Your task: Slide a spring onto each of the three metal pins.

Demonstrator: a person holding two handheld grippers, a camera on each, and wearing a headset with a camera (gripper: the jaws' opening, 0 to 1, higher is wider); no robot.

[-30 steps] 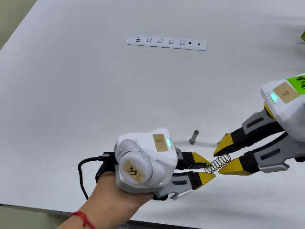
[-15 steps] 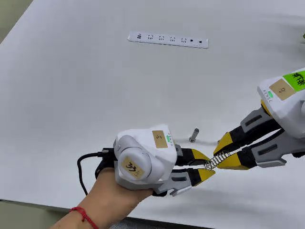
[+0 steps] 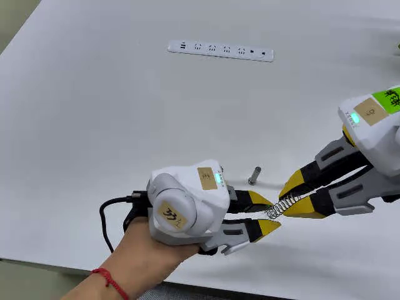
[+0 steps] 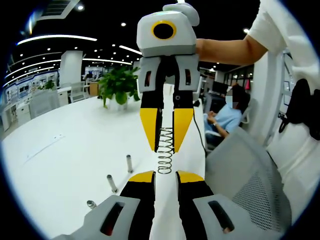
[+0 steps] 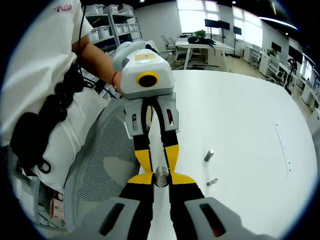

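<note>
A small metal coil spring [image 3: 282,205] [image 4: 165,149] is pinched between the yellow fingertips of my right gripper [image 3: 291,197] [image 5: 161,179], which is shut on it. In the right gripper view the spring [image 5: 161,176] shows end-on. My left gripper [image 3: 269,214] [image 4: 166,176] faces it tip to tip. Its jaws are slightly apart and the spring's free end lies between them. Three short metal pins [image 4: 129,163] [image 4: 112,183] [image 4: 91,204] are on the white table to the left of the grippers, the first upright. One pin [image 3: 254,175] [image 5: 209,155] is just behind the tips, and another pin [image 5: 212,181] lies near it.
A white power strip [image 3: 220,51] [image 5: 283,148] lies flat at the far side of the white table [image 3: 125,125]. The near table edge runs just below the left hand. A black cable [image 3: 111,212] trails from the left gripper. A mesh chair [image 5: 95,175] is below the edge.
The right gripper has brought the spring a little further left and up, so its free end now sits between the left gripper's tips. The pin on the table has not moved.
</note>
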